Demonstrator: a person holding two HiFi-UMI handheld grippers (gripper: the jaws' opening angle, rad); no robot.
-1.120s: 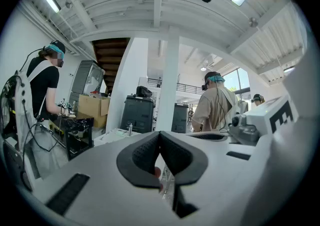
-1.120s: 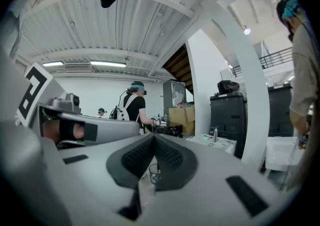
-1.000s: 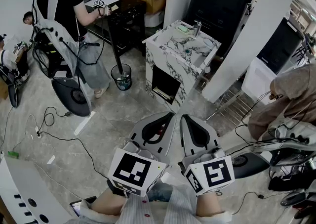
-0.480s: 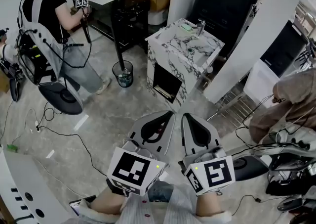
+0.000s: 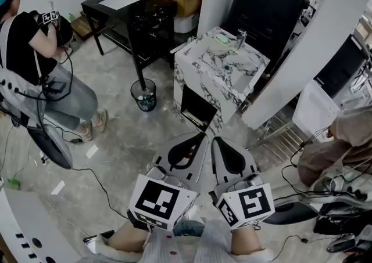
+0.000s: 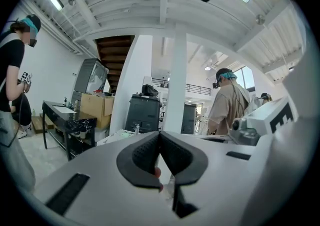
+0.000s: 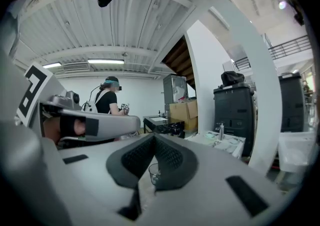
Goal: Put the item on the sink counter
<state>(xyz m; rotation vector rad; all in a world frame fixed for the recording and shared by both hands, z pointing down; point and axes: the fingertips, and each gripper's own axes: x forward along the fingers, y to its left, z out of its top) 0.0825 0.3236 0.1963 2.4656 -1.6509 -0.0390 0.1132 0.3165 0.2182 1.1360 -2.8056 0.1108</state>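
Observation:
The marble sink counter (image 5: 203, 76) with its faucet (image 5: 239, 39) stands ahead of me across the floor; it also shows as the pale counter (image 6: 117, 136) and, further right, the counter (image 7: 222, 142). Low in the head view, my left gripper (image 5: 200, 137) and right gripper (image 5: 214, 139) are held side by side, pointing at it. The left gripper (image 6: 160, 134) has its tips together, with a small reddish item (image 6: 157, 172) caught in the hollow behind them. The right gripper (image 7: 154, 136) is shut, with nothing between its pads.
A wire waste bin (image 5: 143, 92) stands left of the counter, beside a black table (image 5: 116, 6). A person (image 5: 35, 53) with grippers stands far left. A white pillar (image 5: 302, 53), a black cabinet (image 5: 267, 6), floor cables (image 5: 87, 169) and chair bases (image 5: 302, 209) surround the path.
Both grippers and the view have moved toward the sink counter. The person at the left has turned away and moved further left. Both grippers' jaws look unchanged.

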